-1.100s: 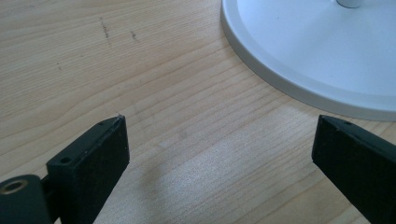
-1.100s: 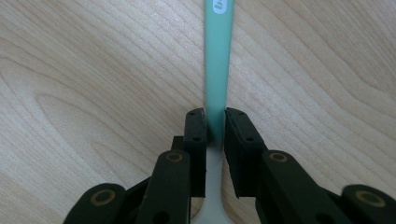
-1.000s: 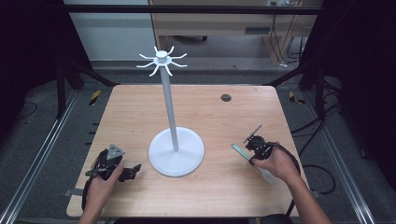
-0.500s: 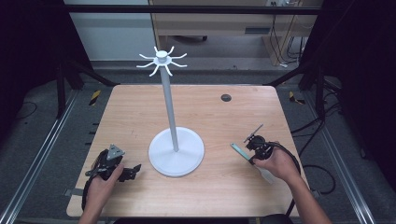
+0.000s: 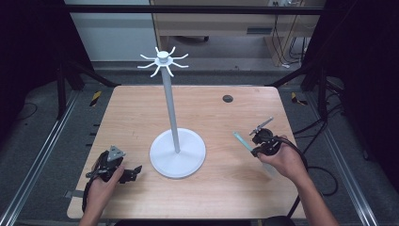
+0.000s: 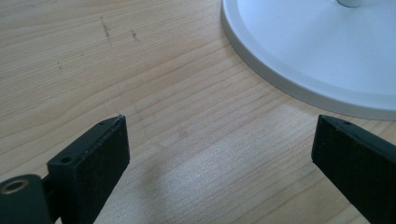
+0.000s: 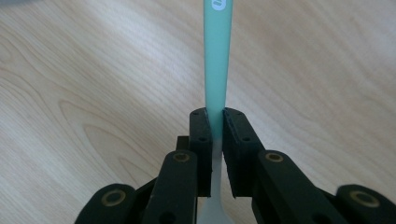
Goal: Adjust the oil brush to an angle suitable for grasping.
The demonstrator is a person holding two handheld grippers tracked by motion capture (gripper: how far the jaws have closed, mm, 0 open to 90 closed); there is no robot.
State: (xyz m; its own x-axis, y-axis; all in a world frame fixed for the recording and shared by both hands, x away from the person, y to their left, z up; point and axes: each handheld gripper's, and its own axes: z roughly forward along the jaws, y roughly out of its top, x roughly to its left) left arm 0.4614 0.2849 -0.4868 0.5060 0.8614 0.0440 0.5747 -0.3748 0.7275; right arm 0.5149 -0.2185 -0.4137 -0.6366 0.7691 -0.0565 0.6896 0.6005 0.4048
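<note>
Mint-green plastic toothbrush (image 7: 217, 60): light, stiff, slick handle. Right gripper (image 7: 215, 126) clenched on mid-handle, good hold near balance point. Left gripper (image 6: 219, 149) jaws released, nothing between.

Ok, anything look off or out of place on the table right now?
Nothing stands out. The white stand sits upright on the table, the right tongs clamp the teal handle squarely, and the left tongs are open beside the stand's base. No spills or damage.

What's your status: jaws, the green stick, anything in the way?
Right gripper shut on green stick, lifted off table. Left gripper open, empty, beside stand. Nothing in the way.
</note>
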